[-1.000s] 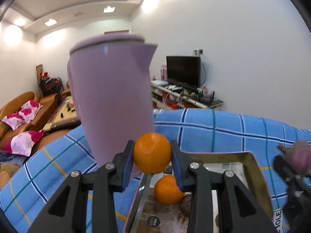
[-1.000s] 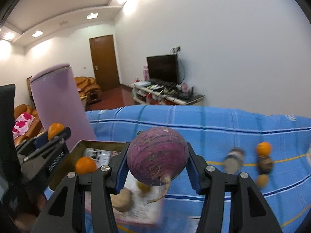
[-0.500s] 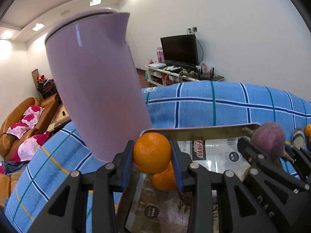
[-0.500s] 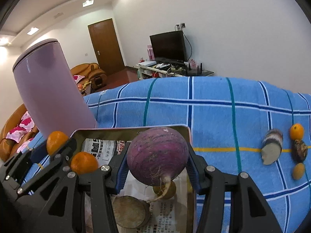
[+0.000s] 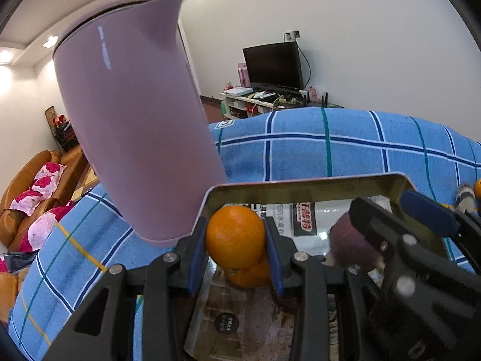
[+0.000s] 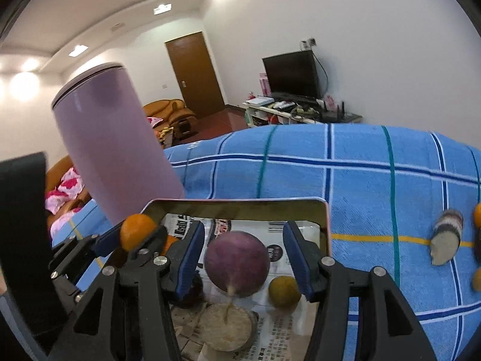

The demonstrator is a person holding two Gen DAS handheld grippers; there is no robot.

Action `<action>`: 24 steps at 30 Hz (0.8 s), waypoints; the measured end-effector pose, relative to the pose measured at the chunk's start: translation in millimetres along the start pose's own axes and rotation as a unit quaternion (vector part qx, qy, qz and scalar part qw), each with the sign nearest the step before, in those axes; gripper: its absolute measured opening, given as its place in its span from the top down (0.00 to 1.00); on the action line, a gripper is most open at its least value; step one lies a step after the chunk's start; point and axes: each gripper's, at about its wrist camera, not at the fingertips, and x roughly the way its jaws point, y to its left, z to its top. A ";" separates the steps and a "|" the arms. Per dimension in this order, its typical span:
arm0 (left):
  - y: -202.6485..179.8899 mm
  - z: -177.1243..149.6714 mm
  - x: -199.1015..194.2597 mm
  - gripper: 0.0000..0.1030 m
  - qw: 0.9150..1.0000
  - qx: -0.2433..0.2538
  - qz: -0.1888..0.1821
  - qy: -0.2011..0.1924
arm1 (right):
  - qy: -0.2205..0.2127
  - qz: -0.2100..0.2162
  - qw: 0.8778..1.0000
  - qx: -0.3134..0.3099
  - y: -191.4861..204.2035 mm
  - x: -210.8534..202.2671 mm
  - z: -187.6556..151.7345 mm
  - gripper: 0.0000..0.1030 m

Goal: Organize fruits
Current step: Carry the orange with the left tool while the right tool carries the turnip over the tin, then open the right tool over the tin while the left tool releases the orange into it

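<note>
Change: your right gripper (image 6: 240,255) jaws opening; purple round root (image 6: 237,263), gripped moment ago, now loose between pads, dropped into metal tray (image 6: 326,219) onto paper lining

Your left gripper (image 5: 236,248) clamped on orange (image 5: 234,236), now low over tray's left corner, above second orange (image 5: 251,275); release next

Textures: orange dimpled, glossy; root matte, tailed; tray thin, rounded corners; checked blue cloth (image 6: 360,180) soft
</note>
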 end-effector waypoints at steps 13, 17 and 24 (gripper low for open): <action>-9.7 -1.0 -5.8 0.63 0.999 0.001 -0.054 -0.008 | -0.093 -0.110 0.989 0.044 -31.6 -52.8 -1.8 0.38; -8.5 -0.5 -4.6 0.62 0.998 -0.003 -0.059 -0.003 | -0.099 -0.121 0.986 0.048 -33.2 -57.5 -3.9 0.38; -6.2 -0.1 -4.1 0.28 0.999 -0.012 -0.051 0.000 | -0.098 -0.124 0.986 0.044 -30.5 -59.6 -9.5 0.34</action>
